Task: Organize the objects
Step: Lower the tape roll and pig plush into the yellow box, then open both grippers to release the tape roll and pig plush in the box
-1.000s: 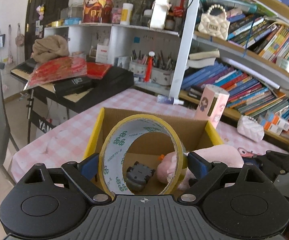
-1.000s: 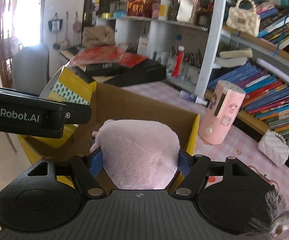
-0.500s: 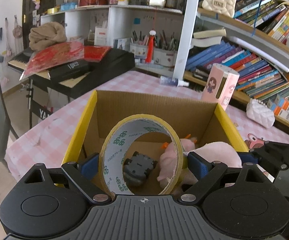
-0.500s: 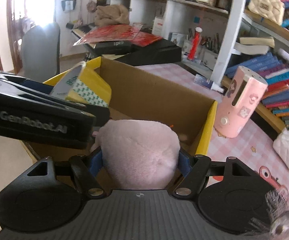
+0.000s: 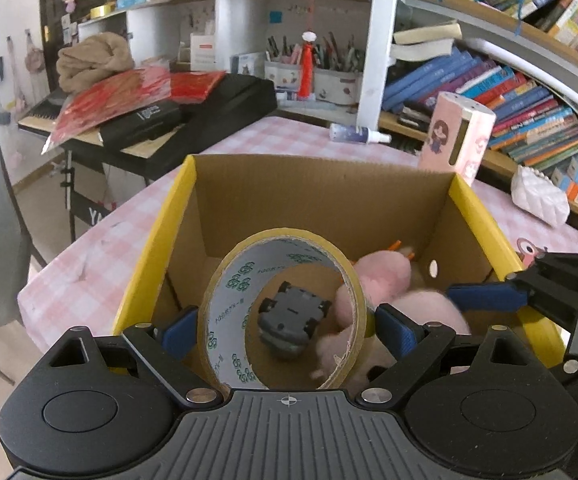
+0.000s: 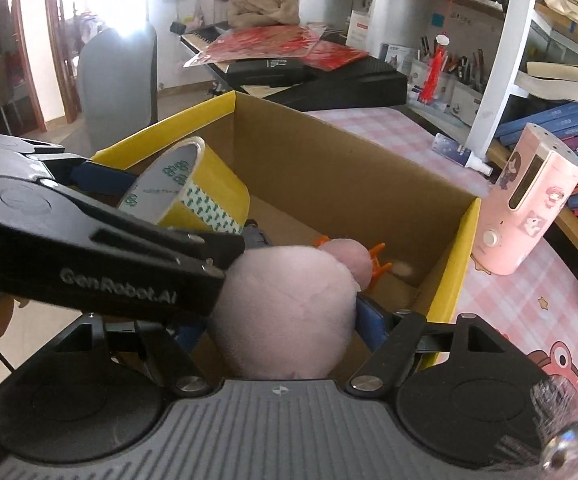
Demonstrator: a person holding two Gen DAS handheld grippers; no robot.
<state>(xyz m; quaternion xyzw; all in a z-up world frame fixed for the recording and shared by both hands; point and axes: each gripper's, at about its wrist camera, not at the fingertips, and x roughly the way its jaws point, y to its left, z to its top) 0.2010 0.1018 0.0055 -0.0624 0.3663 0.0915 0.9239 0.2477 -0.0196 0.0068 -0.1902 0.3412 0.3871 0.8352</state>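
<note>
My left gripper is shut on a yellow tape roll and holds it over the near side of the open cardboard box with yellow rims. A grey toy car lies on the box floor, seen through the roll. My right gripper is shut on a pink plush toy and holds it inside the box at the right; the plush also shows in the left wrist view. The tape roll and the left gripper's arm cross the right wrist view on the left.
The box stands on a pink checked tablecloth. A pink device, a small spray bottle and a white quilted purse lie beyond it. Bookshelves rise behind; a keyboard and grey chair stand at the left.
Both grippers have moved forward and down over the box. The tape roll and the plush toy now sit lower inside the box opening, and more of the box floor shows.
</note>
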